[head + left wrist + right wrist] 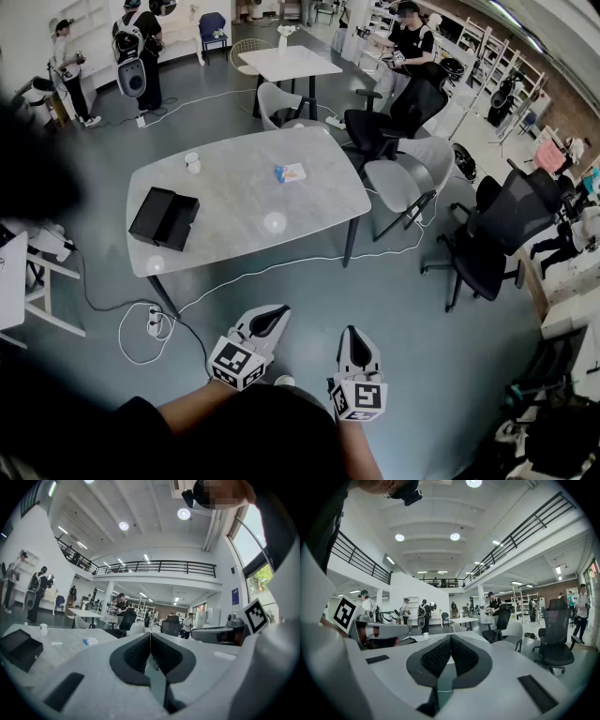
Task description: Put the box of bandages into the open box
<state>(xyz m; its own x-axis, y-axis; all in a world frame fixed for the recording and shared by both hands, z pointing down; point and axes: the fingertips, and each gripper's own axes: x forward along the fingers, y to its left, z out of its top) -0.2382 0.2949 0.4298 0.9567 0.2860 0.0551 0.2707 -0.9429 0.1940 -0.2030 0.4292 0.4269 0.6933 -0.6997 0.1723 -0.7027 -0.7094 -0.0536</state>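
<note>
Head view: nothing done yet. Bandage box (292, 172) sits mid-tabletop (234, 187), nearer far edge, well apart from open box (164, 217) at left edge. Left gripper (267, 322) & right gripper (354, 345) both clenched, empty, short of near edge. Pick & drop-in still to do.

Left gripper (278, 311) and right gripper (349, 331) hang low over the floor, side by side but apart, fingers pointing toward the gray desk (244, 202) and well short of it. On the desk: open black box (164, 217) at the left end, box of bandages (292, 172) near the far middle and well apart from it, white cup (192, 162) by the far-left edge. Gray chair (412, 178) sits at the desk's right end, and a white cable (281, 267) runs across the floor to a power strip (155, 321).
</note>
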